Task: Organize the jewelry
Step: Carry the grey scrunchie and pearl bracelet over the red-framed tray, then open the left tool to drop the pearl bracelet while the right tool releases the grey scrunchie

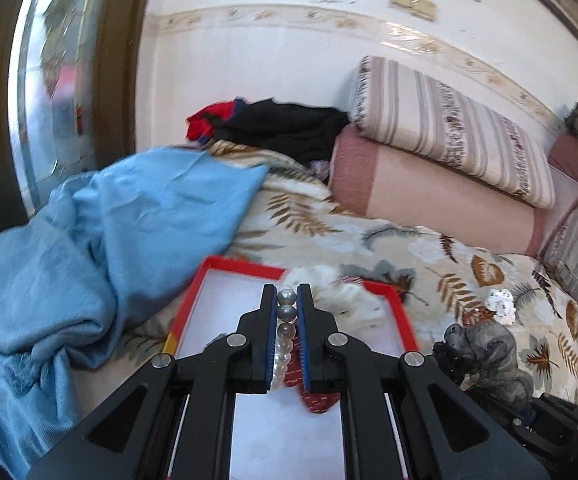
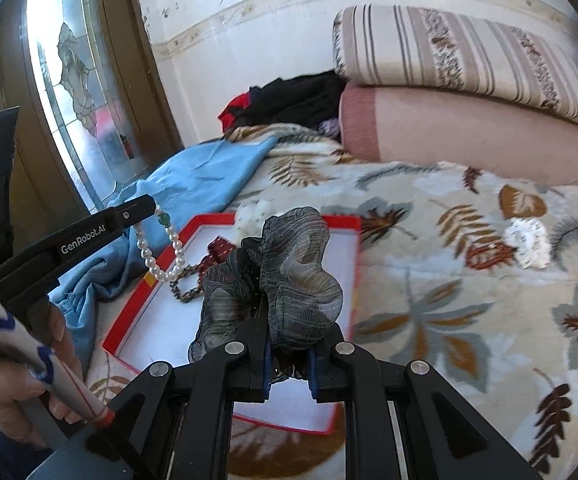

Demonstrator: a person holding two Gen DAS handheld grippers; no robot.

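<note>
The left gripper (image 1: 287, 300) is clamped on a pearl bracelet (image 2: 160, 258) of smooth round beads, dangling it over the red-rimmed white box (image 2: 351, 280), likely for dropping inside. A dark braided piece (image 2: 187, 290) lies there. The right gripper (image 2: 288, 354) pinches a ruffled sheer grey scrunchie (image 2: 289, 276) above the box.
</note>
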